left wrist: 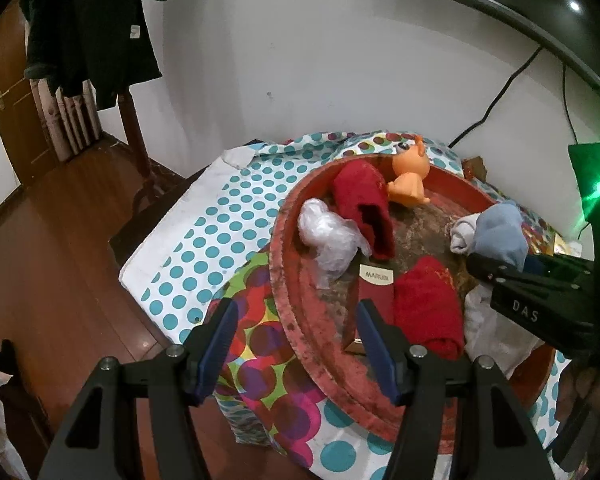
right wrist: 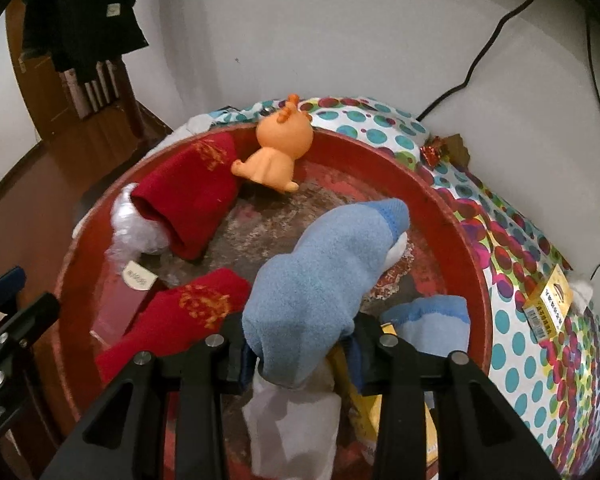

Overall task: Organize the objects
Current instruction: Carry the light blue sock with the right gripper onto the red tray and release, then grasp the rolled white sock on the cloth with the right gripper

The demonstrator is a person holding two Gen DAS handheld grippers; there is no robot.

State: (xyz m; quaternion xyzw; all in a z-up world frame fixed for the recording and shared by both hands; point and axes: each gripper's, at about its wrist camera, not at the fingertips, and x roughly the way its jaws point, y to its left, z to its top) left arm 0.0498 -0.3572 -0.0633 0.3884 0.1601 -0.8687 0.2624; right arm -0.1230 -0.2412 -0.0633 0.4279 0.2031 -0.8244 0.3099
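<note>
Left gripper (left wrist: 296,344) open over tray (left wrist: 284,280) rim. Inside: two red socks (left wrist: 364,204), plastic bag (left wrist: 328,236), box (left wrist: 374,300), orange toy (left wrist: 410,176).

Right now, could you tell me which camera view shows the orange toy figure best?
The right wrist view: the orange toy figure lies unobstructed against the red tray's far rim, seen from behind. The left wrist view shows it smaller, farther off.

A dark coat (left wrist: 88,28) hangs on a wooden chair (left wrist: 132,128) by the white wall (left wrist: 320,60), black cables (right wrist: 496,36) trailing down it.
</note>
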